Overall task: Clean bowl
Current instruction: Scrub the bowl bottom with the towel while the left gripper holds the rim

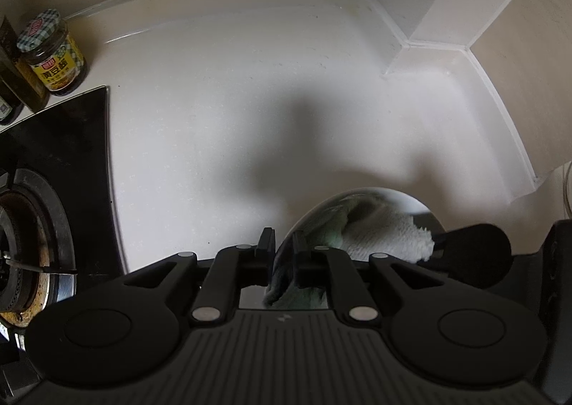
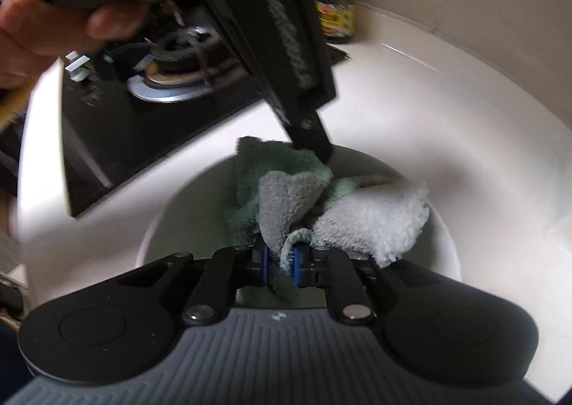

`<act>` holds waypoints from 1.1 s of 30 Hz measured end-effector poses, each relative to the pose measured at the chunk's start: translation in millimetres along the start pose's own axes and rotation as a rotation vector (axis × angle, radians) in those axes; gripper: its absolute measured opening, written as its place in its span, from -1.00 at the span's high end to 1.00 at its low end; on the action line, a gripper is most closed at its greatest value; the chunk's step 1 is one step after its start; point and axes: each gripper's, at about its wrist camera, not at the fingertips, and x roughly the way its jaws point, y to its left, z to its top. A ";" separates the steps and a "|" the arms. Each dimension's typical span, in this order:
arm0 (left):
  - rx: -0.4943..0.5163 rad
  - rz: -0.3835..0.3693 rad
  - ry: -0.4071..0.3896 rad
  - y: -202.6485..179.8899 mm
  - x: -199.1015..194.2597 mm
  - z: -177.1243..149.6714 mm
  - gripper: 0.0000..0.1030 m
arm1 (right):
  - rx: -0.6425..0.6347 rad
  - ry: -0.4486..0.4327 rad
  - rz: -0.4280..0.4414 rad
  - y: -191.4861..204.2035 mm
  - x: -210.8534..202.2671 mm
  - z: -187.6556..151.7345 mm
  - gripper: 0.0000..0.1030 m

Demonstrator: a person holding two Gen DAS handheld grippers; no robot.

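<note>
Bowl [image 2: 443, 244] on white worktop [image 2: 429, 111], directly under both tools. Right tool [image 2: 279, 260] clamped on cloth [image 2: 368, 222] inside bowl — nearer hand for wiping. Left tool [image 1: 284, 244] nearly together astride near rim, grip unclear — bowl lies just ahead-right of it.

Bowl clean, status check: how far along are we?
Done: the cloth is inside the white bowl. In hand: the right gripper pinches the cloth, while the left gripper straddles the bowl's rim. Left: whether the inside is clean can't be judged; the cloth covers it.
</note>
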 end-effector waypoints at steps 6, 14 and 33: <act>-0.015 0.007 -0.004 -0.6 -1.2 -1.8 0.67 | 0.000 -0.098 0.174 0.0 -17.0 -0.2 0.81; -0.054 -0.011 0.003 9.8 -4.5 -5.8 0.71 | -0.119 -0.145 0.251 13.7 -74.1 0.5 0.82; -0.143 0.004 -0.046 27.5 -12.9 -40.0 0.79 | -0.036 0.058 -0.103 13.5 3.7 7.8 0.82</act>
